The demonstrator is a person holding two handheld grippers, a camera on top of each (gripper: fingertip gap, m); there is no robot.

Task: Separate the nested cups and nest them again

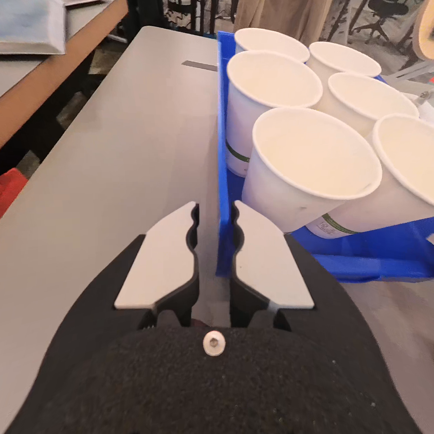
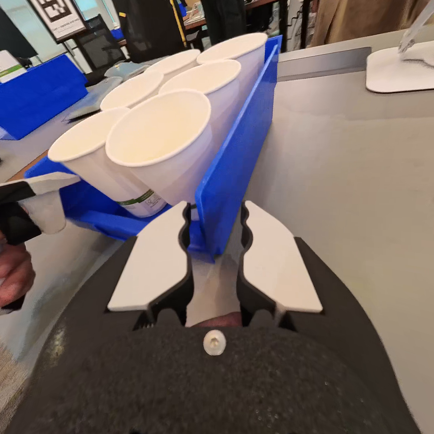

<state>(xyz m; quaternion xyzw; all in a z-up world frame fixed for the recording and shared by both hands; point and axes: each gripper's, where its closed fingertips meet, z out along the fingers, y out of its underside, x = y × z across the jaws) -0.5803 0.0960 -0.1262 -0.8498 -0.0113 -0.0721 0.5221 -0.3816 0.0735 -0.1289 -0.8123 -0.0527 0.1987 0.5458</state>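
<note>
Several white paper cups with a green band near the base stand close together in a blue tray [image 1: 222,164]. The nearest cup [image 1: 314,152] leans toward me; it also shows in the right wrist view [image 2: 159,131]. My left gripper [image 1: 215,206] is open and empty, its fingers on either side of the tray's left wall at the near corner. My right gripper [image 2: 215,206] is open and empty, its fingers on either side of the tray's right wall [image 2: 234,152]. The left gripper [image 2: 47,195] also shows at the tray's near left corner.
The tray sits on a grey table [image 1: 117,164]. A white monitor stand base [image 2: 399,72] is at the back right. Another blue bin [image 2: 40,94] stands far left. A wooden-edged table [image 1: 35,94] lies to the left. A person's hand [image 2: 11,274] holds the left gripper.
</note>
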